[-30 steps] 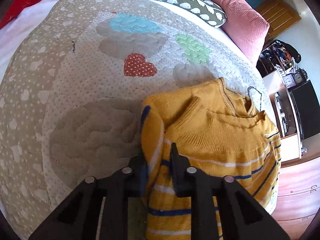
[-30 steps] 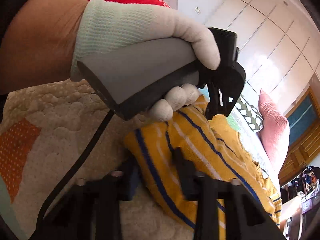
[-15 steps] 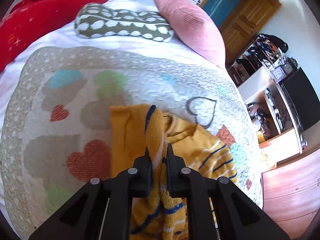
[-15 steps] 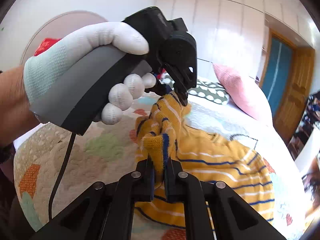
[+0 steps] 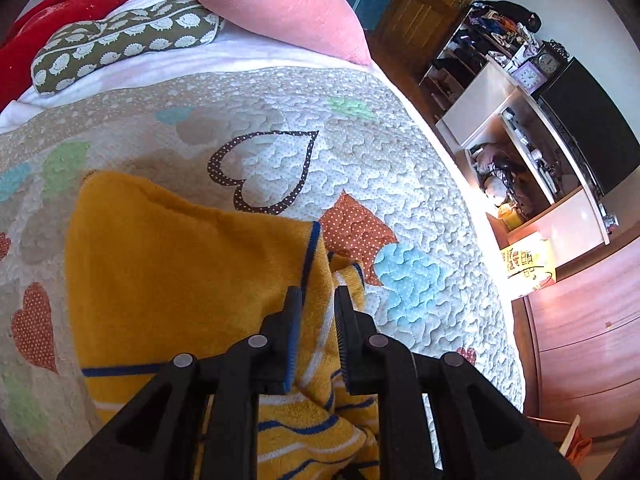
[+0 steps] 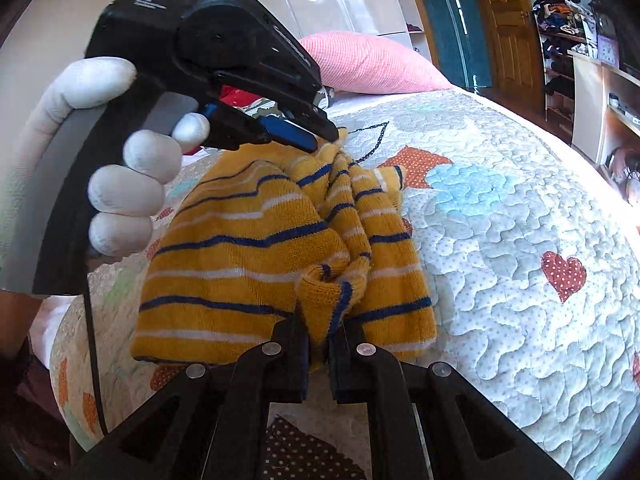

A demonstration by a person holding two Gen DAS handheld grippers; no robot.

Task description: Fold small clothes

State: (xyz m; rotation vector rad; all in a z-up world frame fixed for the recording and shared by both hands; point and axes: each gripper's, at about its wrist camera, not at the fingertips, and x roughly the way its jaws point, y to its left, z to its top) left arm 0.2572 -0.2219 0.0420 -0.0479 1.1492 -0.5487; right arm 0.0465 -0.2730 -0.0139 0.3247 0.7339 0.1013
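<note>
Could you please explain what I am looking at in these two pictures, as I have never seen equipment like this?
No robot here: a person holds a two-finger gripper in each hand, and each gripper carries a wide-angle camera looking forward along its fingers. One picture comes from the left gripper, the other from the right gripper. The right view also shows the gloved left hand holding its tool. A small yellow striped sweater lies on a quilted bedspread with heart patches; a pink pillow sits at the far end. The right gripper pinches a bunched part of the sweater. The left gripper's fingers straddle a blue-trimmed edge with a small gap showing.
</note>
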